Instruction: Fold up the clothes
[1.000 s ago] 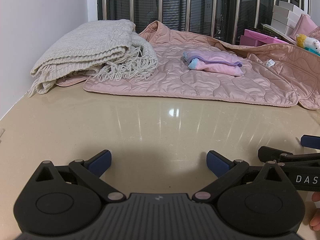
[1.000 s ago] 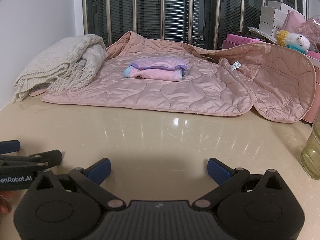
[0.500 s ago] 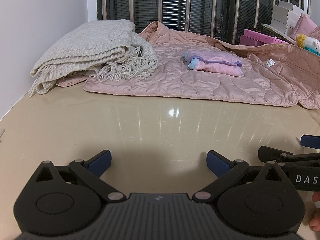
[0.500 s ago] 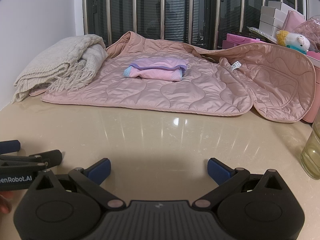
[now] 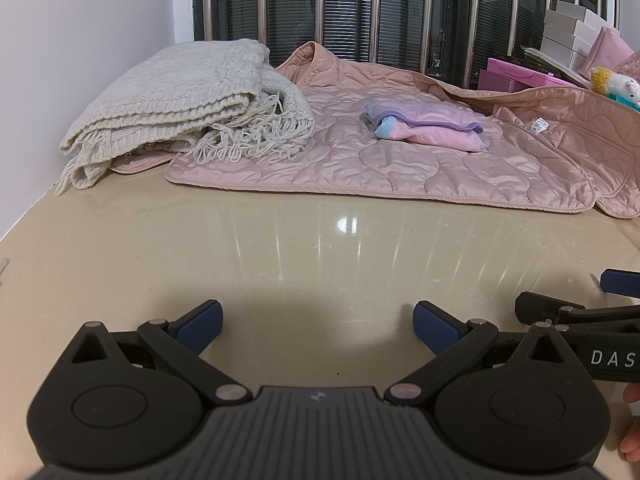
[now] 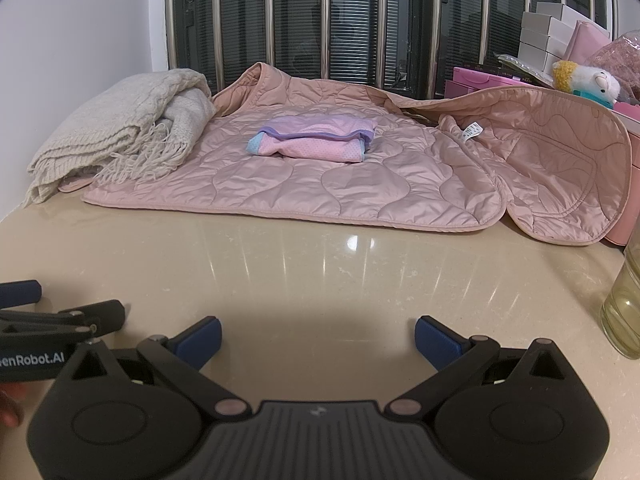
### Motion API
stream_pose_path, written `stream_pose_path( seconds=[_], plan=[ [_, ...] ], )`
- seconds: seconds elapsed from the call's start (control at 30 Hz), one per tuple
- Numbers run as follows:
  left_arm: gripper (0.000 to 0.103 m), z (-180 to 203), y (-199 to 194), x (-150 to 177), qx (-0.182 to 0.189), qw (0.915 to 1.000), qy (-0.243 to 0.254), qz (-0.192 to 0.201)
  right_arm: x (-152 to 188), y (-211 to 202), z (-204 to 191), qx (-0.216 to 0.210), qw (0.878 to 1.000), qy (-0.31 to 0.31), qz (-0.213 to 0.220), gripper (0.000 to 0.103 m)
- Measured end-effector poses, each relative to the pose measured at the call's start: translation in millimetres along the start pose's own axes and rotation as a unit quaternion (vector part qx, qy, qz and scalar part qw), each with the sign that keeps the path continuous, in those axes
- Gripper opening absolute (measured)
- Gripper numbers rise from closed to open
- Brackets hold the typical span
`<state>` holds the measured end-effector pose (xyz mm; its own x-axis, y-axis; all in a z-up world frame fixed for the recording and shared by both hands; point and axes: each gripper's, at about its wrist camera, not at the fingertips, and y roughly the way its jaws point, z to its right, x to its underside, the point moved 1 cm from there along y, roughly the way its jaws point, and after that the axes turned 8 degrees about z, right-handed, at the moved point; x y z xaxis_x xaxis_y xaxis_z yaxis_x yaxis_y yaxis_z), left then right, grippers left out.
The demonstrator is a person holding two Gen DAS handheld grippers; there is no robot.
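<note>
Beige polished stone makes up the table (image 5: 280,248), bare and glossy in front of me and running back to a barred window. Across its far half lies the pink quilted jacket (image 6: 340,188), spread open and unfolded, its long axis running left to right across my view, with one flap curling upward on the right. A cream knitted blanket (image 5: 172,108) sits already folded on the jacket's left end, against the wall. On the middle of the jacket rests a small folded pink and lilac garment (image 6: 316,142).

The jacket lies straight ahead of both hands, well apart from them, its near hem facing me. From the right wrist view the hem's right corner looks closer to my right hand, and the blanket end closer to my left; I judge neither hand much nearer overall.

My left gripper (image 5: 316,318) hovers low over bare table, its blue-padded fingers (image 5: 200,322) spread wide, holding and touching nothing. My right gripper (image 6: 318,330) sits just beside it, equally wide apart and empty. A glass of yellowish liquid (image 6: 624,308) stands near my right.
</note>
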<state>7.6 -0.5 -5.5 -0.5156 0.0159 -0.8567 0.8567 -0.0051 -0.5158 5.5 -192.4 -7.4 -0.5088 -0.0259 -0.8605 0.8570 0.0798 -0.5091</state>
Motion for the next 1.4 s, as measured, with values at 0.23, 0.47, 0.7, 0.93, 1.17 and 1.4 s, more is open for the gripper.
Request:
stream_pose_path(
  seconds=[0.23,0.47,0.7,0.93,1.17,1.4],
  plan=[
    [0.102,0.6,-0.1,0.3,0.001,1.0,0.001,0.0,-0.1,-0.2,0.0,0.0,1.0,0.0,0.0,0.103],
    [0.102,0.8,0.4,0.2,0.001,1.0,0.001,0.0,-0.4,-0.1,-0.3,0.0,1.0,-0.001,0.0,0.103],
    [0.102,1.0,0.8,-0.2,0.001,1.0,0.001,0.0,-0.4,0.0,-0.3,0.0,1.0,-0.001,0.0,0.103],
    [0.102,2.5,1.4,-2.3,-0.002,0.9999,0.009,-0.004,-0.4,4.6,0.7,0.006,1.0,0.0,-0.001,0.103],
    [0.103,-4.6,9.8,-49.2,0.05,0.9986,-0.013,-0.013,-38.0,0.5,34.4,-0.069,0.994,0.081,0.0,0.094],
    [0.103,3.8,80.7,-153.6,0.164,0.9775,-0.132,0.012,-129.9,53.8,104.4,-0.148,0.948,0.282,0.019,0.092]
  ],
)
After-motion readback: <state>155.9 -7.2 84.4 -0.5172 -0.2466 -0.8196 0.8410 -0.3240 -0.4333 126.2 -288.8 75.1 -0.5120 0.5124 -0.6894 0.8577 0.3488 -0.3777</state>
